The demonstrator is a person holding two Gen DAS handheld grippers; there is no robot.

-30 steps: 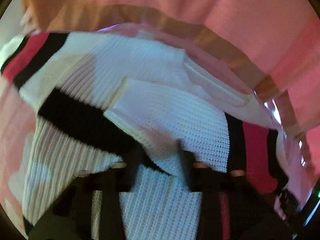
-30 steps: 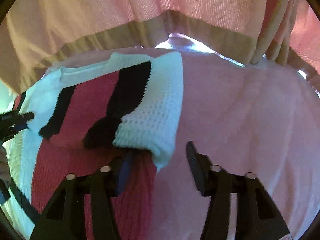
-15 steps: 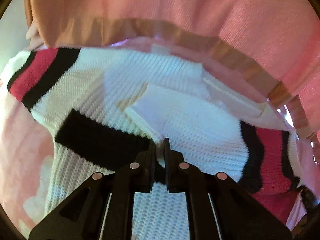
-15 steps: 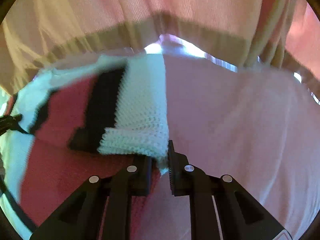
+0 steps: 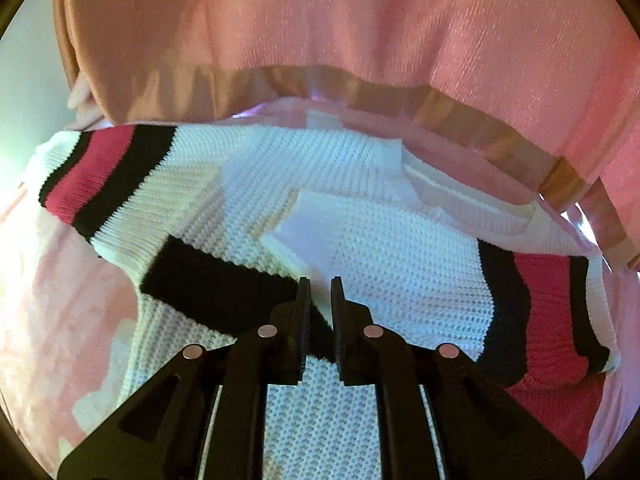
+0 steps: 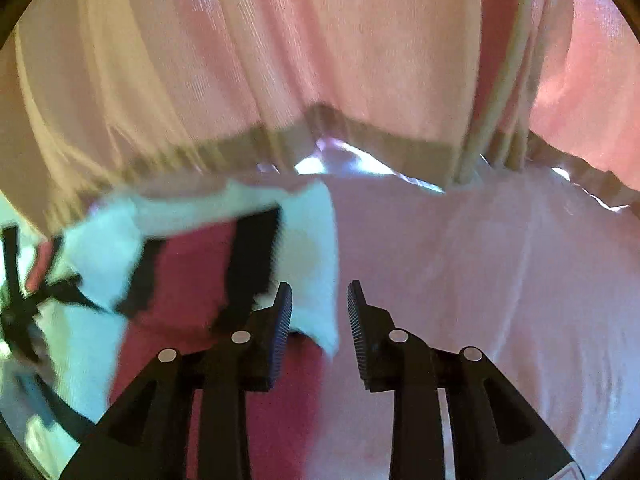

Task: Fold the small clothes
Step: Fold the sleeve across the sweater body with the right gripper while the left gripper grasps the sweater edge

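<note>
Your right gripper (image 6: 319, 300), clamped on the sleeve half a second ago, is now spreading its fingers apart beside the white cuff. Your left gripper (image 5: 320, 300) is still pinching the knit sweater (image 5: 400, 248), which is lying on the pink cloth (image 6: 480, 280).

White sweater (image 5: 392, 264), black and red stripes.

Sweater (image 6: 188, 280) motion-blurred, left tongs (image 6: 16, 312) cut off at edge
</note>
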